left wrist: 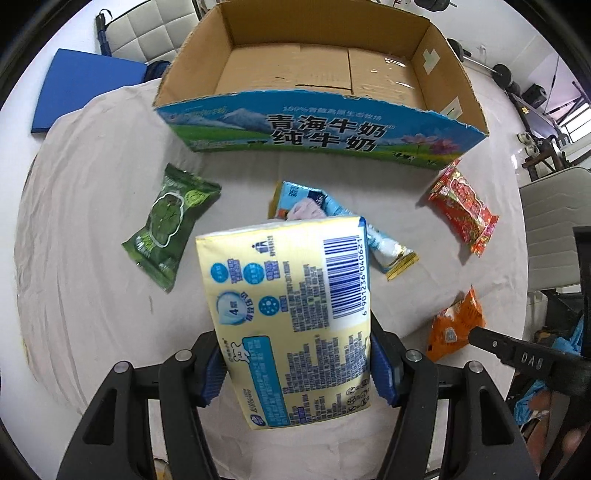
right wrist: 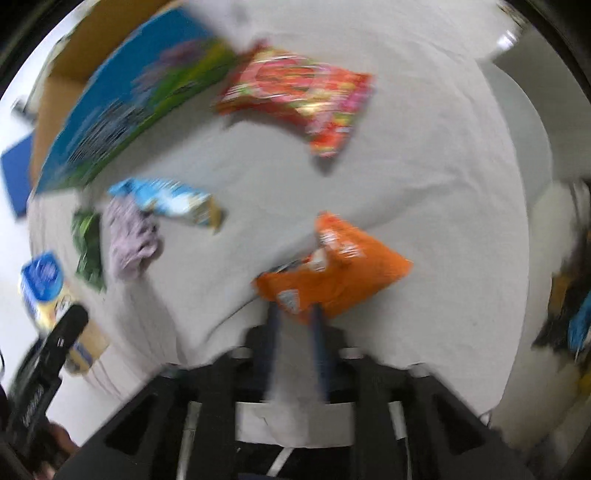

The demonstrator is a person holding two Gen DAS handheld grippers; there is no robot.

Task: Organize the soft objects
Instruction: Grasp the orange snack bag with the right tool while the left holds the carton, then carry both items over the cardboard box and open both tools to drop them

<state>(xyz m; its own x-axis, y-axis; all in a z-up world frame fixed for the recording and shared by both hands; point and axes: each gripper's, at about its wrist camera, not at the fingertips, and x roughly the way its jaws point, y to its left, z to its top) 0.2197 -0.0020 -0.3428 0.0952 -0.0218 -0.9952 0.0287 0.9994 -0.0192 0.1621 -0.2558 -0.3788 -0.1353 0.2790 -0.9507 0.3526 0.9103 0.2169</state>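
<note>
My left gripper point(left wrist: 297, 363) is shut on a pale yellow tissue pack point(left wrist: 291, 317) and holds it above the cloth, in front of the open cardboard milk box point(left wrist: 321, 125). The pack also shows at the left of the right wrist view point(right wrist: 48, 291). My right gripper point(right wrist: 295, 317) has its blue fingers point(right wrist: 275, 328) narrowly apart at the edge of an orange snack bag point(right wrist: 332, 273); the view is blurred, so whether it grips is unclear. On the cloth lie a green packet point(left wrist: 168, 225), a blue packet point(left wrist: 384, 243), a red packet point(left wrist: 463, 210) and a lilac cloth point(right wrist: 131, 236).
A white cloth point(left wrist: 92, 221) covers the round table. A blue pad point(left wrist: 85, 88) lies at the far left edge. Chairs stand behind the box point(left wrist: 140, 29) and to the right point(left wrist: 554, 229). The right gripper's body point(left wrist: 524, 354) shows at the lower right of the left wrist view.
</note>
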